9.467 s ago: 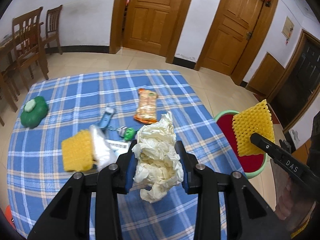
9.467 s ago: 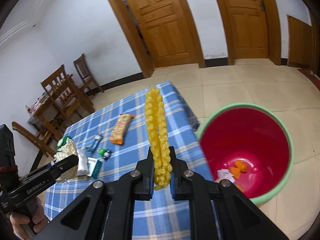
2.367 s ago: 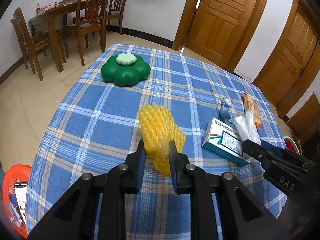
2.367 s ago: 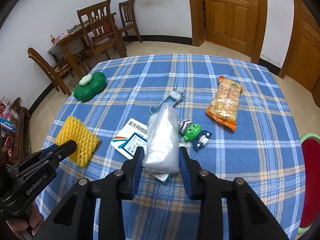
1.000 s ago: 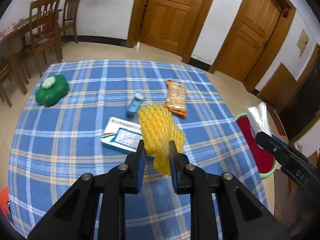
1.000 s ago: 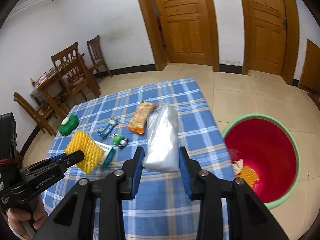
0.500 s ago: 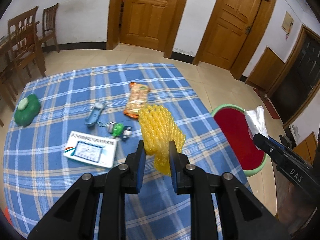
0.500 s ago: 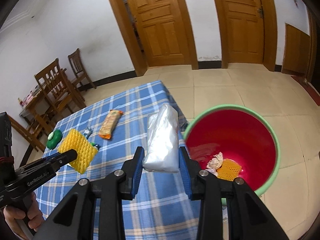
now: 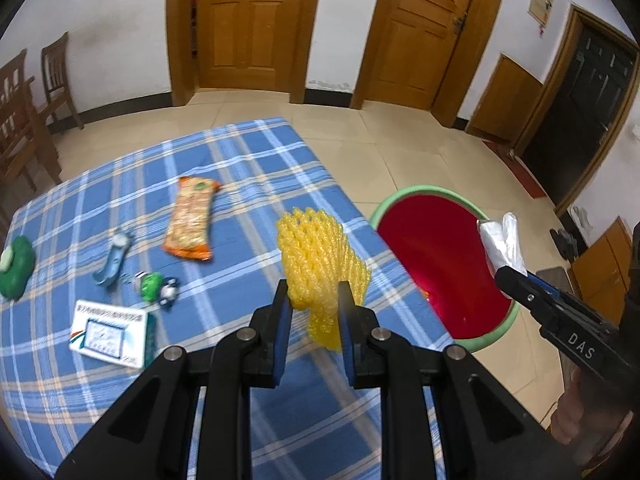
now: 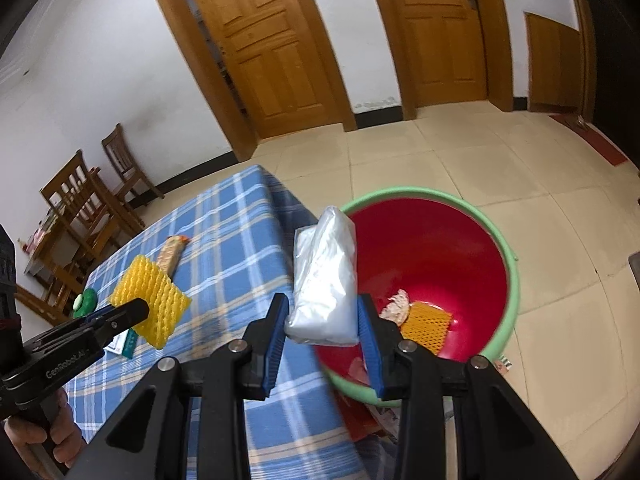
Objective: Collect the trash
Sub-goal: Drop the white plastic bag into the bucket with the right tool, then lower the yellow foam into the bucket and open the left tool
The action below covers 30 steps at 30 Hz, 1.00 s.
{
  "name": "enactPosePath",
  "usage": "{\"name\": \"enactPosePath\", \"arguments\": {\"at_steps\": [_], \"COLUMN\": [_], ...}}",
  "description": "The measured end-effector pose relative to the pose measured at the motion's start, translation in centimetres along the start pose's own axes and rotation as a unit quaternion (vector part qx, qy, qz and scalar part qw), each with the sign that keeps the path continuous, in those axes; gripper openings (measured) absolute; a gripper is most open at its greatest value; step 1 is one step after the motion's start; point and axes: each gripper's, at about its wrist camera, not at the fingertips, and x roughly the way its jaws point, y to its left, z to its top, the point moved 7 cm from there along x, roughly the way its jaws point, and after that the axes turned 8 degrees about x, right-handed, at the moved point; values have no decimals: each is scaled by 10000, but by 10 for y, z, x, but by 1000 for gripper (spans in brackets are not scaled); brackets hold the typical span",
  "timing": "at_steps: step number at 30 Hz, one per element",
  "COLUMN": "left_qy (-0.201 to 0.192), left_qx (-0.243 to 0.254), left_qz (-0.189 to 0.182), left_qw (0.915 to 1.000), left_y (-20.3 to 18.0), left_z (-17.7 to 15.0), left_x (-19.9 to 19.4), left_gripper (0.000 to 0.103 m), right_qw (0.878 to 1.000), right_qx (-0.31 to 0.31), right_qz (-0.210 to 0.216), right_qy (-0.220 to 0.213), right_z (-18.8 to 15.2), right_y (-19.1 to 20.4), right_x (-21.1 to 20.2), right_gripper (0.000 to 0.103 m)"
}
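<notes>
Left gripper (image 9: 312, 300) clamping yellow foam net (image 9: 320, 264), right gripper (image 10: 323, 320) clamping clear plastic bag (image 10: 326, 280), only right view shows red bin (image 10: 508, 256) holding orange net (image 10: 426, 326) and crumpled scrap (image 10: 397, 304)

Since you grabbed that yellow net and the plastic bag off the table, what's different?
Both came off the table toward the bin: the right gripper holds the bag at the bin's near rim, the left gripper holds the net over the table's edge. Neither has been dropped. The box, toy and snack stayed put.
</notes>
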Motion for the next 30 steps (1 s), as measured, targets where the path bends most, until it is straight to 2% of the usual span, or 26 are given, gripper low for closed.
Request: {"name": "enactPosePath", "arguments": {"at_steps": [16,30], "left_qy": [206,265], "left_qx": [635,912], "left_qz": [-369,-541], "left_qw": [9971,9940], "left_y": [-64,-100], "left_z": [19,29], "left_x": [44,70], "left_gripper": [21,22], "right_qw": [9972,9961], "right_qx": [697,863], "right_qz": [-273,-185], "right_qy": [75,-27], "right_z": [1,4], "right_y": [-68,-83], "right_x": [7,2], "right_gripper": [39,39]}}
